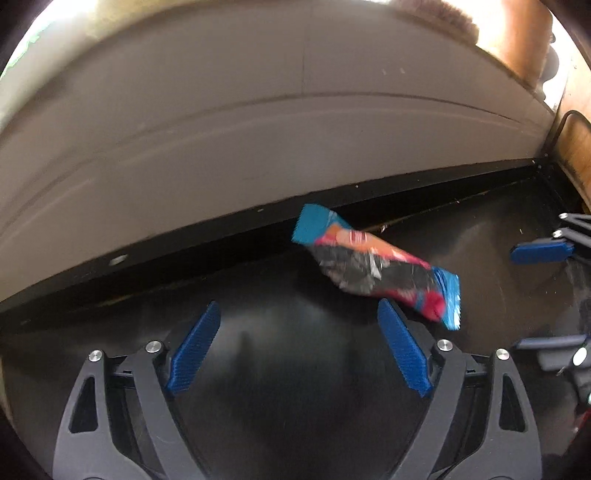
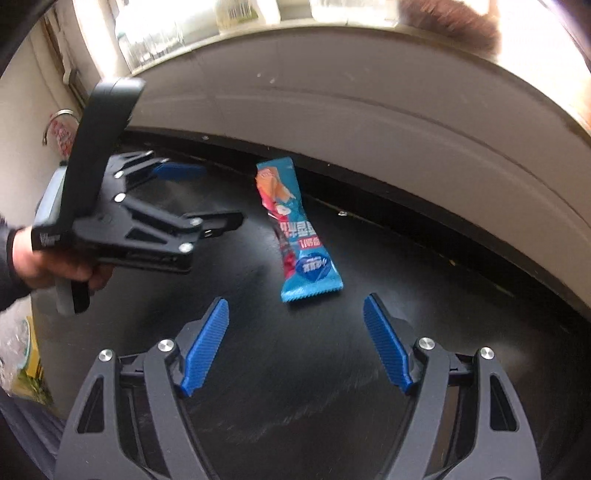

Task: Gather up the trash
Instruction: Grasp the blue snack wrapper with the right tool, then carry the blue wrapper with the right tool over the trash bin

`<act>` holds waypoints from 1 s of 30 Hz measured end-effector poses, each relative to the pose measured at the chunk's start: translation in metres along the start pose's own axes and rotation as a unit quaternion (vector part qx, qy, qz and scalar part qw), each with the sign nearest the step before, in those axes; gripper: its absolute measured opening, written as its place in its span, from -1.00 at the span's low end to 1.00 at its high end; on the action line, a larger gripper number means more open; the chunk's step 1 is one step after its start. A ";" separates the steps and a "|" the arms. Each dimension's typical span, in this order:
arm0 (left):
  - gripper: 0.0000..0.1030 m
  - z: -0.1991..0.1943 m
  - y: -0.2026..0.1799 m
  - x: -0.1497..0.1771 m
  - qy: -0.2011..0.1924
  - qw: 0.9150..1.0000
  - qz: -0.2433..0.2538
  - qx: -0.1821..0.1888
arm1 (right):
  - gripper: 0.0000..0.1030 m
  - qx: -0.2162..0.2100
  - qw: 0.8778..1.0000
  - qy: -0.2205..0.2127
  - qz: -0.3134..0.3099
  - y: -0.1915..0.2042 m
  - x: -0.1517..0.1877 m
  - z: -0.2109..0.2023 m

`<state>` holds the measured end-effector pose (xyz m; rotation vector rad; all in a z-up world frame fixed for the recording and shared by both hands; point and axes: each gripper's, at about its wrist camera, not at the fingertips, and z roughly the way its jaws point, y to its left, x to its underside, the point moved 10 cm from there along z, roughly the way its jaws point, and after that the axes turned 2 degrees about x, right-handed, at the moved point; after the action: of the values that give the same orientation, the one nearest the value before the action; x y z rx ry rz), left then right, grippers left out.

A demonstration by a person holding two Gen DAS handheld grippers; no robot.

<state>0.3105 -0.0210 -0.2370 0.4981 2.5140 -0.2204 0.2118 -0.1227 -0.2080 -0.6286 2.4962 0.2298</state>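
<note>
A crumpled blue, red and orange snack wrapper (image 1: 376, 266) lies on the black tabletop (image 1: 295, 369) near its far edge. It also shows in the right wrist view (image 2: 295, 236). My left gripper (image 1: 299, 314) is open and empty, with the wrapper just ahead and to the right of its right finger. My right gripper (image 2: 295, 314) is open and empty, with the wrapper's near end just ahead between the fingertips. The left gripper shows in the right wrist view (image 2: 207, 195), held in a hand, to the left of the wrapper. The right gripper's fingers (image 1: 541, 253) show at the right edge of the left wrist view.
A grey-white wall (image 1: 258, 129) rises directly behind the table's raised far edge (image 2: 406, 218). A wooden chair (image 1: 576, 144) stands at the far right. Clear plastic and a yellow item (image 2: 22, 354) lie beyond the table's left edge. A windowsill with containers (image 2: 236, 14) is above.
</note>
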 end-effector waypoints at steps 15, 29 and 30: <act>-1.00 0.029 -0.013 -0.027 -0.011 0.997 0.039 0.065 | -0.94 -0.010 0.999 0.014 -0.040 -0.005 -0.001 0.037; -1.00 -0.057 -0.038 -0.016 -0.043 0.995 0.047 0.073 | -0.98 -0.019 0.999 -0.027 -0.035 0.002 0.016 -0.047; -1.00 -0.064 -0.040 -0.014 -0.047 0.995 0.049 0.072 | -0.98 -0.018 0.999 -0.030 -0.038 0.005 0.018 -0.055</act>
<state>0.2741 -0.0453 -0.1742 0.6513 2.3855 -0.3803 0.1706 -0.1409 -0.1720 -0.7204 2.4103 0.2604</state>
